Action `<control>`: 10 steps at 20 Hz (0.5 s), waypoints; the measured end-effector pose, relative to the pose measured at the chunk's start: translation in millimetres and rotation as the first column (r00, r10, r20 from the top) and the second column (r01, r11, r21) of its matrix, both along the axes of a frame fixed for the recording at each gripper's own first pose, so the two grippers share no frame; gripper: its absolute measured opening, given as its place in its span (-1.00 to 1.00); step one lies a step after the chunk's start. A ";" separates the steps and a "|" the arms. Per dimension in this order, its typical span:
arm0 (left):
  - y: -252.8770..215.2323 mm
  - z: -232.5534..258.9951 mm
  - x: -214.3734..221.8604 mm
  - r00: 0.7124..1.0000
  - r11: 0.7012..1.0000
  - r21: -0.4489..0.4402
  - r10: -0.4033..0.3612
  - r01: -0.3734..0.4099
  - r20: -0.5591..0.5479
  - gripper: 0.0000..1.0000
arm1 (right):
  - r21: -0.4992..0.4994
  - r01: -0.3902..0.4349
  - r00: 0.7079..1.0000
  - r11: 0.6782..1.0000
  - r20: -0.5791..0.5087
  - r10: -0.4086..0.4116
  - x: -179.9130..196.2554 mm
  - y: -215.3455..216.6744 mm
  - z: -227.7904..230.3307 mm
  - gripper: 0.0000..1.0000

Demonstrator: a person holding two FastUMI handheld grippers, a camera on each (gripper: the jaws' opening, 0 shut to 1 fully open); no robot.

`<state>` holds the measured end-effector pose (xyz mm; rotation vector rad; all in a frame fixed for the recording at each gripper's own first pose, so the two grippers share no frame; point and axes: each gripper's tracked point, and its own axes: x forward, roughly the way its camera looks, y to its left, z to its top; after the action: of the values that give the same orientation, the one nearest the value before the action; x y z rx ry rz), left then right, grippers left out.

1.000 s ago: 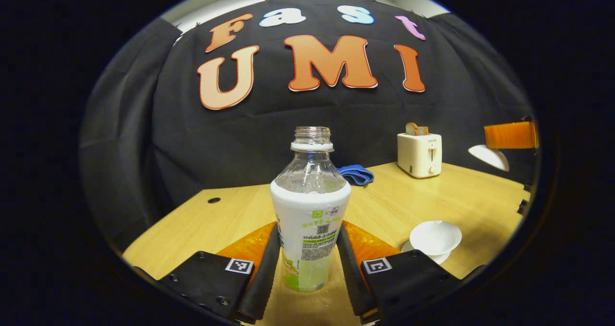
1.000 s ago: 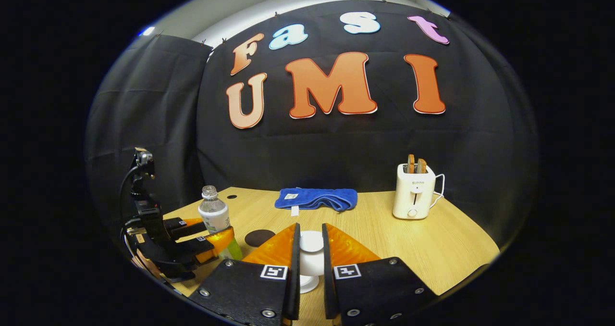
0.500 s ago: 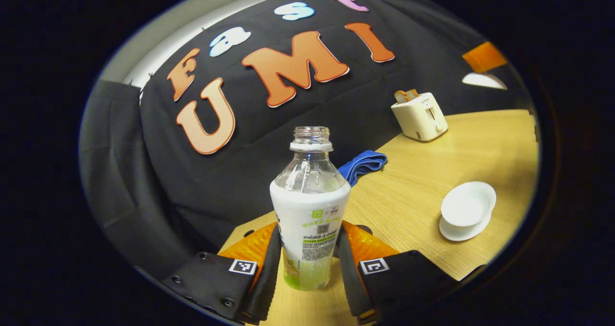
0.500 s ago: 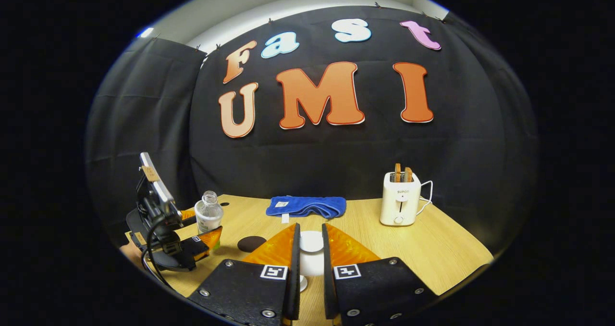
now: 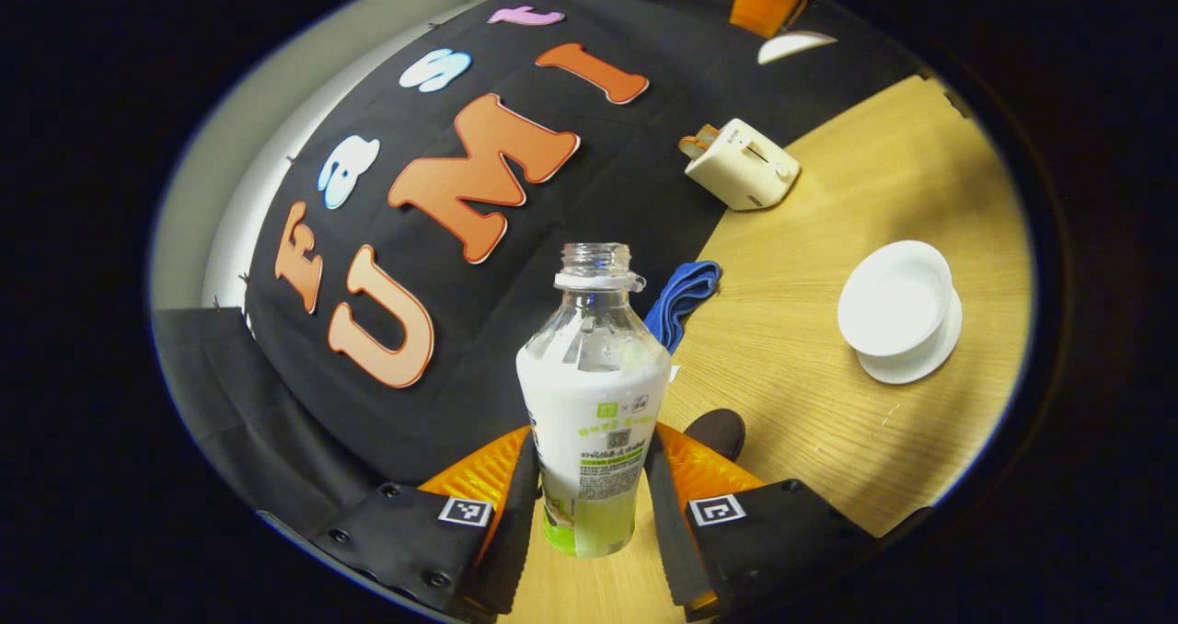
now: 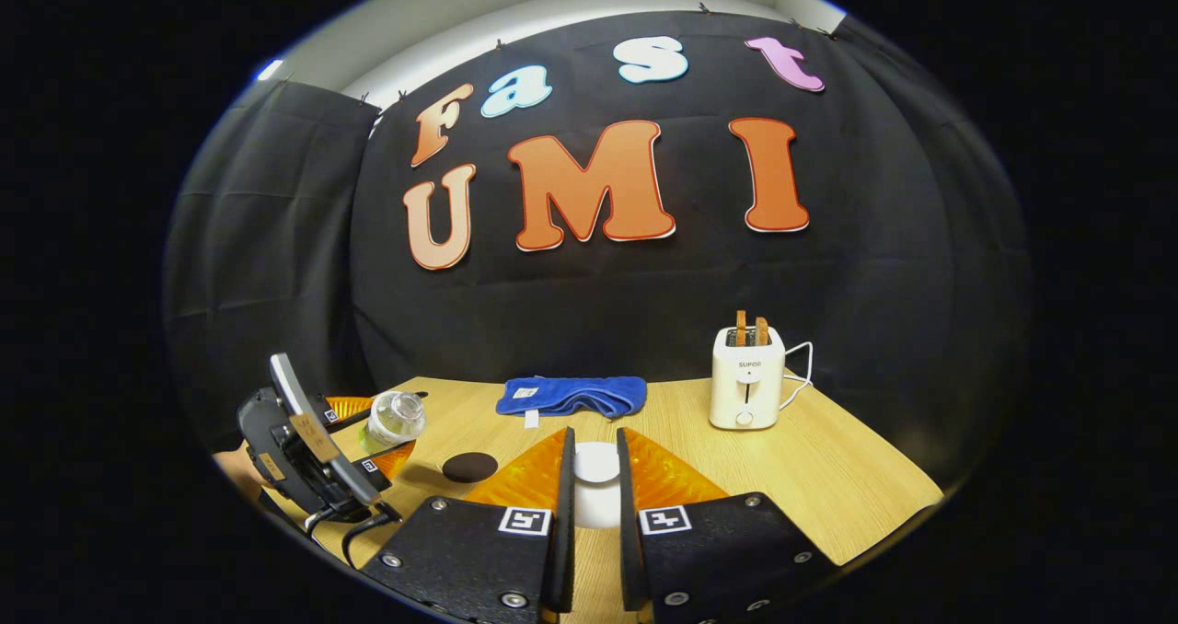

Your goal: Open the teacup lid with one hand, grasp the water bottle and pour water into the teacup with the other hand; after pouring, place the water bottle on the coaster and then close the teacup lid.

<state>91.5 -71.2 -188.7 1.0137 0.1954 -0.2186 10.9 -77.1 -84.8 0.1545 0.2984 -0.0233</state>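
Left gripper (image 5: 589,504) clamps water bottle (image 5: 594,394), now tipped further toward open teacup (image 5: 895,297) | right gripper (image 6: 589,504) holds lid (image 6: 596,463) aloft | pour imminent

Water bottle (image 5: 594,403) now more tilted toward the teacup (image 5: 895,298), lid (image 6: 596,464) higher.

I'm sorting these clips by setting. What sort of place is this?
Probably a staged recording booth, not a real kitchen: black cloth wall, a wooden table with a toaster, blue towel and teacup.
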 end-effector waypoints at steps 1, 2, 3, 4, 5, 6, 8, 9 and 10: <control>-2.6 -1.5 1.4 1.000 0.999 0.035 -0.016 0.016 0.002 0.27 | -0.001 0.006 1.000 1.000 -0.003 -0.006 -1.2 -3.3 -0.9 -0.59; -3.6 -3.2 2.4 1.000 0.997 0.071 -0.022 0.022 0.003 0.22 | 0.001 0.009 1.000 1.000 -0.004 -0.009 -1.9 -5.1 -1.1 -0.59; -4.0 -5.1 3.0 0.999 0.994 0.107 -0.032 0.031 0.007 0.22 | 0.006 0.010 1.000 1.000 -0.003 -0.010 -2.4 -6.0 -0.9 -0.59; -4.4 -4.0 5.0 0.999 0.989 0.142 -0.042 0.039 0.023 0.24 | 0.011 0.013 1.000 1.000 -0.001 -0.013 -2.5 -7.1 -1.1 -0.59; -1.9 -1.9 7.3 0.998 0.984 0.174 -0.042 0.035 0.038 0.24 | 0.015 0.015 1.000 1.000 0.000 -0.015 -2.8 -8.9 -1.6 -0.59; -0.8 -5.7 8.4 0.998 0.979 0.200 -0.039 0.030 0.039 0.26 | 0.018 0.014 1.000 1.000 -0.002 -0.014 -2.8 -9.3 -2.9 -0.59; -4.5 -12.7 9.2 0.998 0.971 0.235 -0.058 0.049 0.032 0.24 | 0.018 0.009 1.000 1.000 -0.003 -0.009 -3.4 -10.7 -5.2 -0.59; -7.2 -13.2 7.7 0.997 0.964 0.260 -0.072 0.061 0.032 0.26 | 0.016 0.008 1.000 1.000 -0.003 -0.008 -4.4 -11.7 -6.5 -0.59; -8.9 -12.0 7.6 0.996 0.953 0.296 -0.085 0.069 0.041 0.27 | 0.014 0.007 1.000 1.000 -0.002 -0.007 -4.9 -12.7 -7.0 -0.59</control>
<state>99.0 -80.1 -200.7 1.3240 0.1421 -0.2373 6.0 -89.8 -91.7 0.1692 0.2999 -0.0284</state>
